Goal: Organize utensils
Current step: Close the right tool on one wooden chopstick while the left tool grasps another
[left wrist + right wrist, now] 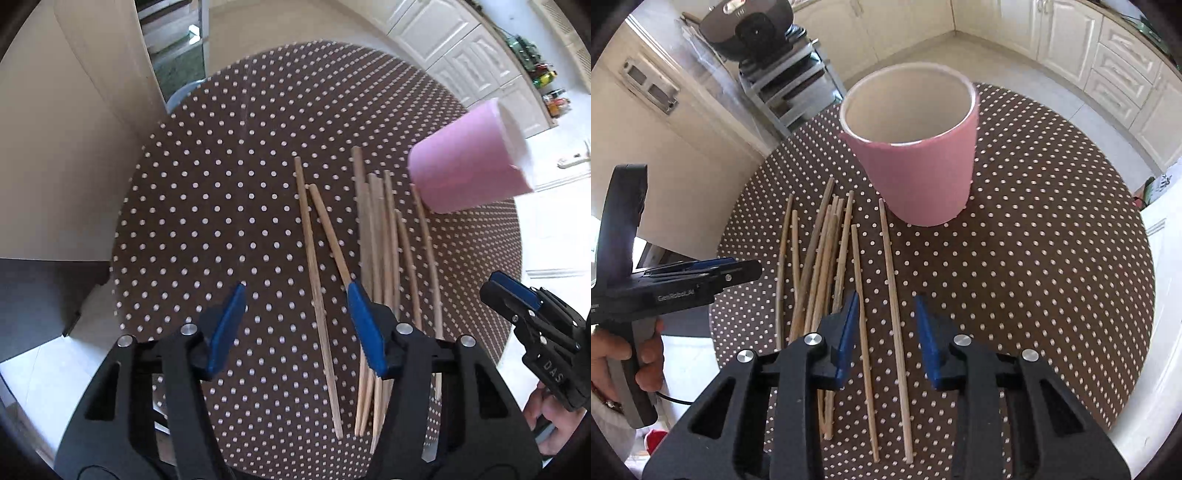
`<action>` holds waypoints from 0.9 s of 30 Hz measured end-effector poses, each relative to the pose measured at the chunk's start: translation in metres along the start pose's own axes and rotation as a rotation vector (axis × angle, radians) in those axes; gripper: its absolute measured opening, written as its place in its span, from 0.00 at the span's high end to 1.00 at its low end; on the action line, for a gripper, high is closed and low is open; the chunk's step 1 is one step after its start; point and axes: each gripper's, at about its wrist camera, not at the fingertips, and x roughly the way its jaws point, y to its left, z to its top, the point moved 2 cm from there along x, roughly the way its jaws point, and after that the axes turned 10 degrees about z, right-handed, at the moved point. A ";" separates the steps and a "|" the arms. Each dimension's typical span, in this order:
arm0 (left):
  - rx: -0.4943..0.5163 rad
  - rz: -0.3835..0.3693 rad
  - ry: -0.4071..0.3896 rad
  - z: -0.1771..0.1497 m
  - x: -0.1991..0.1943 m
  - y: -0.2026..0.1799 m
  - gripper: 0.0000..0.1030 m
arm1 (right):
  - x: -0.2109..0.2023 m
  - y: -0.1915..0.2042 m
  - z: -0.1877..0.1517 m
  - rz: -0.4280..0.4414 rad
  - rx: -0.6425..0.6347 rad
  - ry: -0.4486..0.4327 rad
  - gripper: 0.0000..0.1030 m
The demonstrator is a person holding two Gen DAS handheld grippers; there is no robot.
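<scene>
Chopsticks (892, 295) beside pink cup (916, 173)

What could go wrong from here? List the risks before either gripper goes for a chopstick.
1. The chopsticks lie bunched and crossing, so the fingers of the left gripper may pinch several or scatter them.
2. The right gripper straddles two separate sticks; closing might trap both or roll one away.
3. The pink cup stands right beside the stick tips, so a swept stick or hand could knock it.
</scene>
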 end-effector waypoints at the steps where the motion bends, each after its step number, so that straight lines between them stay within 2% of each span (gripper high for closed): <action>1: -0.004 0.010 0.002 0.004 0.003 -0.001 0.49 | 0.004 -0.001 0.002 0.002 -0.007 0.011 0.73; 4: 0.008 0.031 -0.002 0.013 0.007 -0.005 0.50 | 0.020 -0.003 0.009 0.003 -0.033 0.037 0.75; 6: 0.014 0.045 0.011 0.020 0.012 -0.007 0.57 | 0.031 -0.002 0.013 0.002 -0.049 0.053 0.76; 9: 0.007 0.057 0.033 0.029 0.019 -0.007 0.63 | 0.044 0.002 0.018 -0.030 -0.096 0.062 0.76; 14: 0.029 0.074 0.053 0.042 0.027 -0.003 0.63 | 0.061 0.000 0.028 -0.077 -0.135 0.081 0.77; 19: 0.050 0.080 0.061 0.048 0.027 -0.017 0.66 | 0.079 -0.006 0.034 -0.086 -0.120 0.116 0.87; 20: 0.049 0.070 0.058 0.048 0.027 -0.018 0.70 | 0.079 -0.005 0.033 -0.089 -0.126 0.116 0.88; 23: 0.033 -0.014 0.051 0.040 0.028 -0.018 0.92 | 0.087 -0.005 0.035 -0.081 -0.128 0.125 0.95; 27: 0.064 -0.008 0.042 0.040 0.026 -0.025 0.95 | 0.087 -0.002 0.036 -0.060 -0.117 0.139 0.95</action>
